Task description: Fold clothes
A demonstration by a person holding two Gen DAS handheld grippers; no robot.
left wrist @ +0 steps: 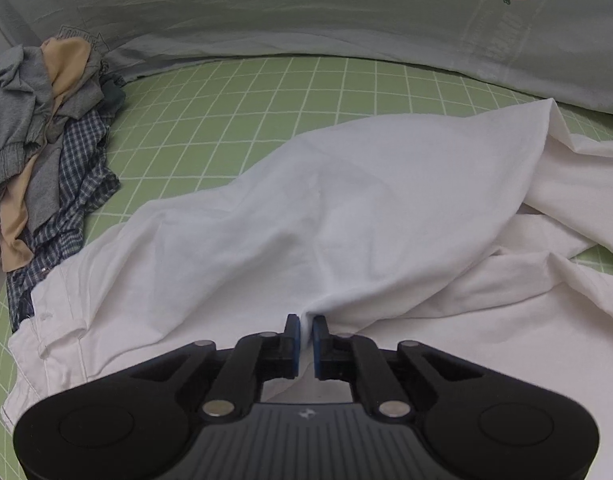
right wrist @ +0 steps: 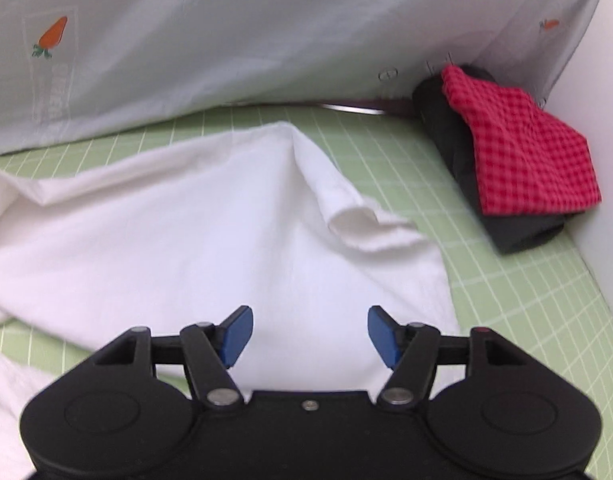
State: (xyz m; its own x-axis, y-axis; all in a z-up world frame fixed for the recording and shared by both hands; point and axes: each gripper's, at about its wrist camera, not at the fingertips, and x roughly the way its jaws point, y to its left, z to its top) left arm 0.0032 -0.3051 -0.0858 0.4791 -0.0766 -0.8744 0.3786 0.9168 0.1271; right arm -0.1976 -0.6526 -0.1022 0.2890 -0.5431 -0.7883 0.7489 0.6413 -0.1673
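Observation:
A white shirt (left wrist: 326, 216) lies rumpled across the green grid mat (left wrist: 226, 120). My left gripper (left wrist: 305, 330) is shut on a pinch of the white shirt's cloth, which rises in a ridge away from the blue pads. In the right wrist view the same white shirt (right wrist: 194, 240) spreads out with a short sleeve (right wrist: 358, 220) curled up at the right. My right gripper (right wrist: 309, 334) hangs open above the cloth, and nothing sits between its blue fingertips (right wrist: 237, 334).
A heap of grey, tan and blue-checked clothes (left wrist: 46, 152) lies at the left. A folded stack, red checked cloth (right wrist: 518, 148) on dark cloth, sits at the right by a white wall (right wrist: 602, 120). A pale sheet with carrot prints (left wrist: 386, 20) hangs behind.

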